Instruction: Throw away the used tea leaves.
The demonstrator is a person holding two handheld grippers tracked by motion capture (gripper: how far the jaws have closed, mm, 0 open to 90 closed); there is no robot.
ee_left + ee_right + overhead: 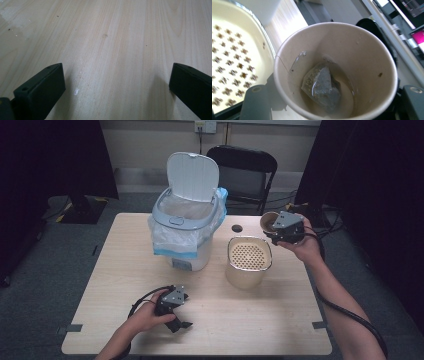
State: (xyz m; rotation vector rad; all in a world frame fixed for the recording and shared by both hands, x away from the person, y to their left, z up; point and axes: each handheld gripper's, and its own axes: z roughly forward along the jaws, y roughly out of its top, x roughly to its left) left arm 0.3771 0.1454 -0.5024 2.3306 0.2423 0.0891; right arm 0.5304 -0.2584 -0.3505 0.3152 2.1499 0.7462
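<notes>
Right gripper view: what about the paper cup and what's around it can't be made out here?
- Paper cup: base and outer wall, hidden by its own rim.
- Tea bag: underside, sunk in liquid.
- Strainer bin: cut off by the left edge.
- Right hand-held gripper: pad contact, hidden behind the cup.

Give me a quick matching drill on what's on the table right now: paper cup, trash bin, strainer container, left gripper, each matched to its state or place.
Things:
1. paper cup
2. trash bin
3. strainer container
4. left gripper

States or places:
A. lid flipped up, lined with a plastic bag
B. open, low over bare table near the front edge
C. held in the right gripper, tilted, with a wet tea bag inside
D. standing on the table to the right of the bin, perforated insert on top

Pairs: 1-C, 2-A, 3-D, 4-B
</notes>
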